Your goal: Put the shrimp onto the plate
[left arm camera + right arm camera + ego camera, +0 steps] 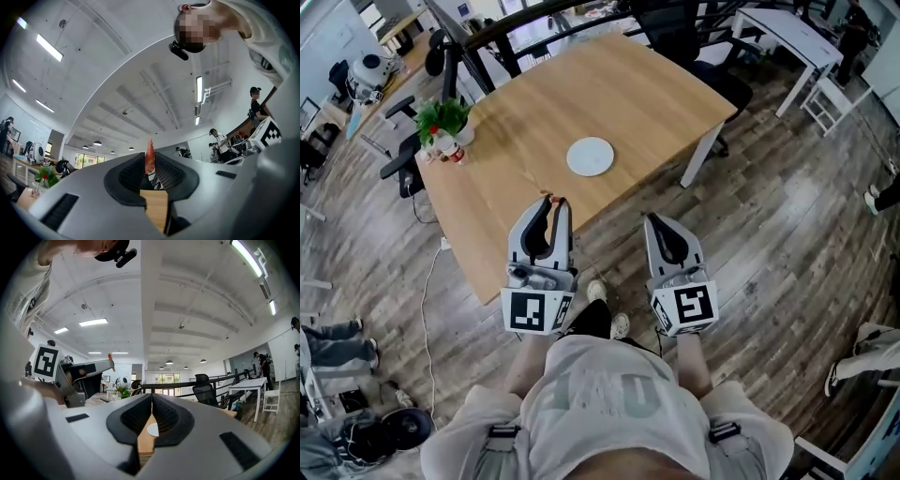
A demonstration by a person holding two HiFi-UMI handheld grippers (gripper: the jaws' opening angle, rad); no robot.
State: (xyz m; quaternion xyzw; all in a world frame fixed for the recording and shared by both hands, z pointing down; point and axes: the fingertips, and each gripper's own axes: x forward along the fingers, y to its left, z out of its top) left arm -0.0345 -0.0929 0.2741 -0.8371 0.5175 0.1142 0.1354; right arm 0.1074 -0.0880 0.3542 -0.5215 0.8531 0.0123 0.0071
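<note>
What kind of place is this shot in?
Most likely an open-plan office or lab: a black office chair behind the wooden table, a white desk further back, and ceiling strip lights over a wide shared room.

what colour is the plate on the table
The plate is plain white; the head view shows it best.

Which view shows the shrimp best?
The left gripper view: the shrimp stands clamped between the left gripper's pads. The head view shows only its orange tip past the jaws; the right gripper view, a tiny orange speck.
</note>
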